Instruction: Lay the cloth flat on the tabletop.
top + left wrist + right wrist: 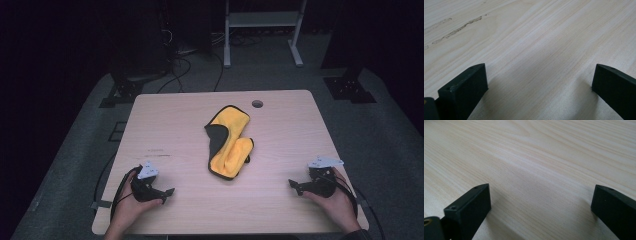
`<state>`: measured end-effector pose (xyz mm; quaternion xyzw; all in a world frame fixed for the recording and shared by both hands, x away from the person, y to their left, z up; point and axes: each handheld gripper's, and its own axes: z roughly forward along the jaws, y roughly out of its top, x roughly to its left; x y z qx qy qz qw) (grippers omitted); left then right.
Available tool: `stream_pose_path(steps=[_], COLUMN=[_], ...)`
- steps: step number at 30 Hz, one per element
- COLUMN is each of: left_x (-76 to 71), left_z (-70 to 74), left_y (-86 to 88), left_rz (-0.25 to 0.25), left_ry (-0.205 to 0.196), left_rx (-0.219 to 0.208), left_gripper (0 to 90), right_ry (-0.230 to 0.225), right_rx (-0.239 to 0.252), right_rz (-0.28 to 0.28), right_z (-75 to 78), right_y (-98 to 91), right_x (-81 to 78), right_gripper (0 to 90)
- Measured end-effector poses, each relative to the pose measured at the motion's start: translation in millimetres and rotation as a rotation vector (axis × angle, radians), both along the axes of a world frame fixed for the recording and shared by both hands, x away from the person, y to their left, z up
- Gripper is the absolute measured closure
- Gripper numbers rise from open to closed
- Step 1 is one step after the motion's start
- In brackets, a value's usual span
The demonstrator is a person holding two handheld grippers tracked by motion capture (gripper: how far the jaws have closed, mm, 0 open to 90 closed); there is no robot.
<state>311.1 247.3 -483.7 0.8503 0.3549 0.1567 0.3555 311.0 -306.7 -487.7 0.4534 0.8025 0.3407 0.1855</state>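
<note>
**Both grippers idle at near table edge, yellow cloth untouched mid-table**

Yellow cloth (pixel 228 142) lies crumpled and partly folded in the middle of the wooden table (pixel 280 200), a dark grey underside flap showing along its left edge. It sits lengthwise toward the far side, just short of the round cable hole (pixel 257 104) near the far edge. Nothing touches it.

Left gripper (pixel 169 192) rests low at the near left corner, held in the person's left hand (pixel 131 202), jaws pointing right toward the table's middle. In the left gripper view, its jaws stand wide apart with only bare wood grain between them; empty. A scuffed streak (pixel 456 28) marks the tabletop ahead of it.

Right gripper (pixel 295 187) rests at the near right corner in the right hand (pixel 336 200), jaws pointing left. In the right gripper view, jaws spread wide, bare wood between, nothing held.

Both grippers well apart from the cloth, one on each side of it, nearer the person. Floor beyond the table is dark, with cables and a white frame (pixel 262 20).
</note>
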Motion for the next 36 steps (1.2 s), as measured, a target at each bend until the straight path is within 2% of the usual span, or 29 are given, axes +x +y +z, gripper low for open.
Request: stream_pose_path(steps=[4,7,9,10,14,17,19,24,28,32,33,34,36], left_x=[0.0,0.0,0.0,0.3,0.4,0.4,0.8,0.8,0.7,0.7,0.7,0.7,0.7], left_z=[0.0,0.0,0.0,0.1,0.2,0.2,0.1,0.2,0.3,0.3,0.3,0.3,0.4], left_y=[0.0,0.0,0.0,0.0,-0.1,-0.1,-0.3,-0.1,-0.1,-0.1,-0.1,-0.1,-0.1], left_rz=[0.000,0.000,0.000,0.000,0.001,0.001,0.002,0.001,0.001,0.002,0.002,0.002,0.001], left_ry=[0.000,0.000,0.001,0.001,0.002,0.002,0.001,0.001,0.003,0.003,0.003,0.003,0.005], left_rx=[0.000,0.000,0.000,0.001,0.002,0.002,0.001,0.003,0.003,0.003,0.003,0.003,0.005], left_gripper=[0.0,0.0,0.0,0.0,0.0,0.0,0.0,0.0,0.0,0.0,0.0,0.0,0.0], right_ry=[-0.008,0.005,0.007,0.016,0.005,0.000,-0.009,-0.027,-0.022,-0.012,-0.012,0.001,0.001], right_rx=[0.005,0.000,0.002,0.013,0.053,0.063,0.087,0.109,0.127,0.139,0.139,0.133,0.121], right_rz=[0.004,0.009,0.014,0.021,0.050,0.064,0.083,0.127,0.167,0.200,0.200,0.212,0.225], right_z=[2.0,5.9,6.4,8.4,15.9,19.9,24.5,33.8,37.3,36.8,36.8,35.4,34.3], right_y=[-3.1,-4.8,-4.6,-3.6,0.3,5.1,12.8,33.3,53.8,73.6,73.6,83.6,91.5], right_x=[-0.4,0.3,0.4,0.3,1.2,3.5,7.2,16.5,25.9,35.9,35.9,40.0,43.1], right_gripper=[13.0,21.3,22.9,26.2,28.3,29.1,31.6,33.5,35.1,37.8,37.8,38.2,39.0])
